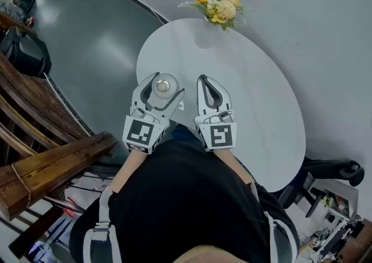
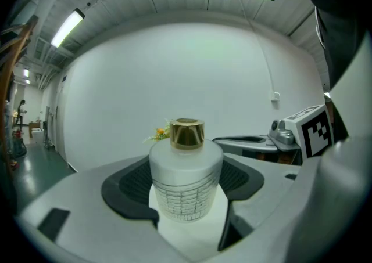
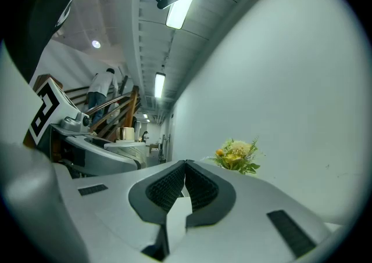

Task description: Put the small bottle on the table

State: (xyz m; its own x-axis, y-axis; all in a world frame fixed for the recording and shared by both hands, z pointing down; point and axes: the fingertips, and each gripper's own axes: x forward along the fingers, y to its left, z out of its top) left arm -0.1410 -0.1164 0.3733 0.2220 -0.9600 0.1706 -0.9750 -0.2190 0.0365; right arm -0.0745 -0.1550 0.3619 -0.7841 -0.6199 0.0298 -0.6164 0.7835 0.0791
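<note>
The small round bottle (image 2: 186,180) of frosted white glass has a short shiny gold cap, and fine dark grid lines are printed round its lower half. It stands upright, clamped at its sides between the dark pads of the left gripper (image 1: 167,83). It is over the near left part of the white oval counter (image 1: 256,99). Whether its base touches the counter cannot be told.

Open across the middle and right edge of the table (image 1: 256,93). Blocked at the far edge by a flower bunch (image 1: 220,7). Narrow over the near edge, between the left gripper (image 1: 167,82), clamped on the small bottle (image 1: 163,86), and the right gripper (image 1: 205,79), jaws together. Hemmed beyond the near right edge by a chair (image 1: 331,172).
</note>
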